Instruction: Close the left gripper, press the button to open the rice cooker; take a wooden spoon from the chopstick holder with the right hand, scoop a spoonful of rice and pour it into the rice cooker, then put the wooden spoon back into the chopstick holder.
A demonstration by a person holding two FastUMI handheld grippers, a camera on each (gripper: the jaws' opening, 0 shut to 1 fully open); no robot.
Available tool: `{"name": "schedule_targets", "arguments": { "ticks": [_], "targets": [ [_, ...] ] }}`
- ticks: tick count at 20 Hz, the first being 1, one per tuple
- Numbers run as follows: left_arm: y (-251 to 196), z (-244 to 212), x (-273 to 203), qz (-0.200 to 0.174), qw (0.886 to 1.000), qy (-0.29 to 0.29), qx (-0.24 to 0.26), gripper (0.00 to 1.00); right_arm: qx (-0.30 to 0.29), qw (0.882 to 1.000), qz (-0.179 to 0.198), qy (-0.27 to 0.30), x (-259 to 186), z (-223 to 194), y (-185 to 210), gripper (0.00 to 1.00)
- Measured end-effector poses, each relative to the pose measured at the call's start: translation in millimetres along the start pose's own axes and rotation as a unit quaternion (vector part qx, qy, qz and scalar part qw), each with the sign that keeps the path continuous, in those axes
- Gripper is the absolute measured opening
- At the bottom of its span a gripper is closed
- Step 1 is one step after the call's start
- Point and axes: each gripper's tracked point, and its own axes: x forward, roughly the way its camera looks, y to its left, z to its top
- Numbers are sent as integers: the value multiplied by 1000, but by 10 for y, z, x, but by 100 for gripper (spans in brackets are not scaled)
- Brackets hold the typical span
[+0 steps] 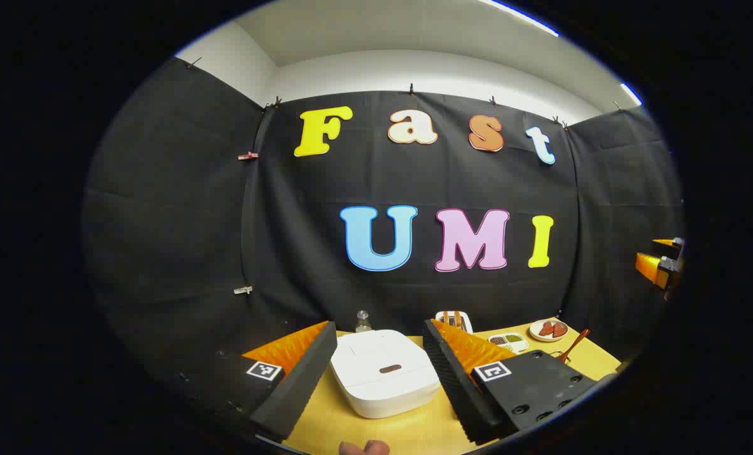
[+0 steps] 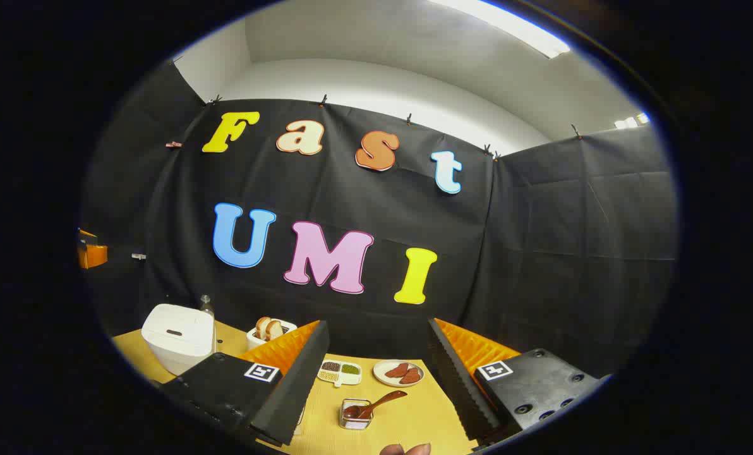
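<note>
The white rice cooker (image 1: 383, 373) sits lid down on the yellow table (image 1: 414, 430), straight ahead between the fingers of my left gripper (image 1: 379, 328), which is open and holds nothing. Its dark oval button (image 1: 390, 368) is on the lid's front. In the right gripper view, a wooden spoon (image 2: 379, 402) leans in a small chopstick holder (image 2: 355, 415) just ahead of my right gripper (image 2: 378, 325), also open with nothing in it. The rice cooker (image 2: 177, 335) stands at the far left there. The spoon's handle (image 1: 572, 346) pokes up behind my left gripper's right finger.
A toaster with bread (image 2: 269, 330), a divided dish of grains (image 2: 340, 371) and a plate of red slices (image 2: 398, 373) line the back of the table. A small bottle (image 1: 362, 321) stands behind the cooker. The other gripper's orange part (image 1: 657, 262) hangs far right.
</note>
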Motion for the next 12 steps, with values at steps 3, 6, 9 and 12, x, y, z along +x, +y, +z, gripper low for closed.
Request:
{"name": "schedule_targets", "arguments": {
  "ticks": [3, 6, 9, 12],
  "targets": [
    [-37, -6, -22, -4, 1000, -2, -1, 95, 5, 1000, -2, 3, -39, -15, 14, 97],
    [-36, -25, -46, -6, 1000, -2, -1, 95, 9, 1000, 0, 5, -75, -26, 44, 97],
    [-31, -40, -56, -6, 1000, 0, -1, 95, 6, 1000, -2, 6, -107, -25, 51, 97],
    [-50, -50, -67, -10, 1000, -1, 1, 95, 5, 1000, -6, 7, -131, -40, 40, 98]
  ]
}}
